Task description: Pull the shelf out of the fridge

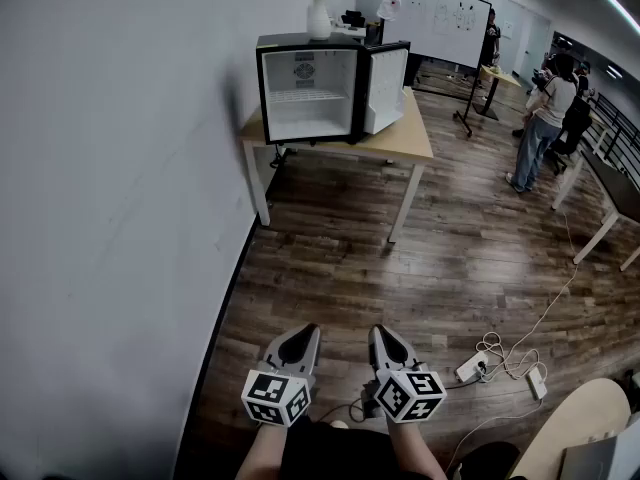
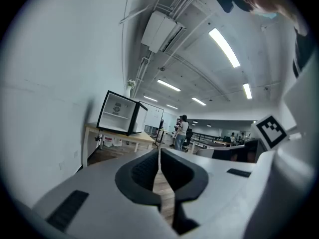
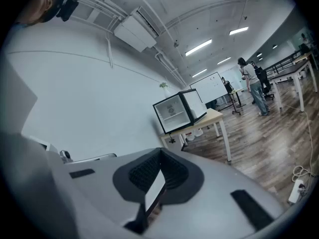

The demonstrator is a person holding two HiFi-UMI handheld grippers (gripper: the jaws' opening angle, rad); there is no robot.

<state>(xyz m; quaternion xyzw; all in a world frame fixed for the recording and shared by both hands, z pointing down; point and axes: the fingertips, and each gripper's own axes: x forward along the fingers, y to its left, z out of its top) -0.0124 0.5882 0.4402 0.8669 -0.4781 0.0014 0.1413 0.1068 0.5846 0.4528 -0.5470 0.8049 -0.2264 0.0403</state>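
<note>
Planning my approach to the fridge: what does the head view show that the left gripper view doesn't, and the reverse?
Head view only: the power strip and cables on the floor. Left gripper view only: ceiling lights and a ceiling unit. Both: the fridge, door open, on the table by the wall, with the left gripper shut and empty.

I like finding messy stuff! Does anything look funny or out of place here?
The fridge on the table has its door wide open, and loose white cables sprawl across the floor by a power strip. Nothing looks spilled or broken.
</note>
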